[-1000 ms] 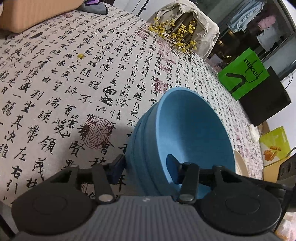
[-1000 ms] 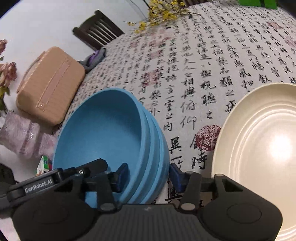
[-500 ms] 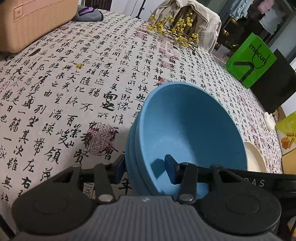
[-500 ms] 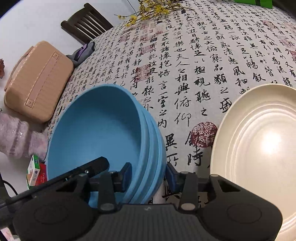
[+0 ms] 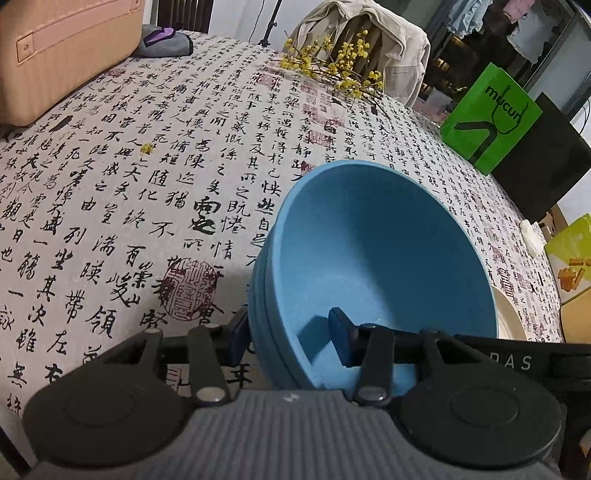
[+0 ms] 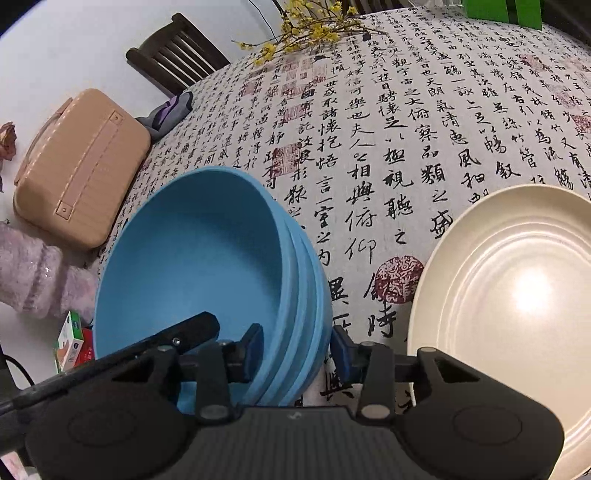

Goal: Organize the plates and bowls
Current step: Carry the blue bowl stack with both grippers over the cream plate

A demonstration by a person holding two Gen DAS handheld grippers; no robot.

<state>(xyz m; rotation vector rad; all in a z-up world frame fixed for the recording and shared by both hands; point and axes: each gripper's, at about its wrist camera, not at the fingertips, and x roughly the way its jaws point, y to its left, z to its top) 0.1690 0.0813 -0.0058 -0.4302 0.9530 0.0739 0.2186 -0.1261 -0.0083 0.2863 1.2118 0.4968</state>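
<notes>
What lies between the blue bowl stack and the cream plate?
Only bare calligraphy tablecloth separates the blue bowl stack from the cream plate, seen in the right wrist view.

The right gripper (image 6: 295, 349) straddled the rim of the blue bowl stack (image 6: 192, 266), one blue pad inside the top bowl and the other against the outermost wall, both pads pressing. The left gripper (image 6: 177, 338) reached into the bowl from the lower left. A cream plate (image 6: 517, 295) lay to the gripper's right on the calligraphy tablecloth (image 6: 406, 140). A tan case (image 6: 81, 166) sat far ahead-left, yellow flowers (image 6: 306, 29) far ahead.
</notes>
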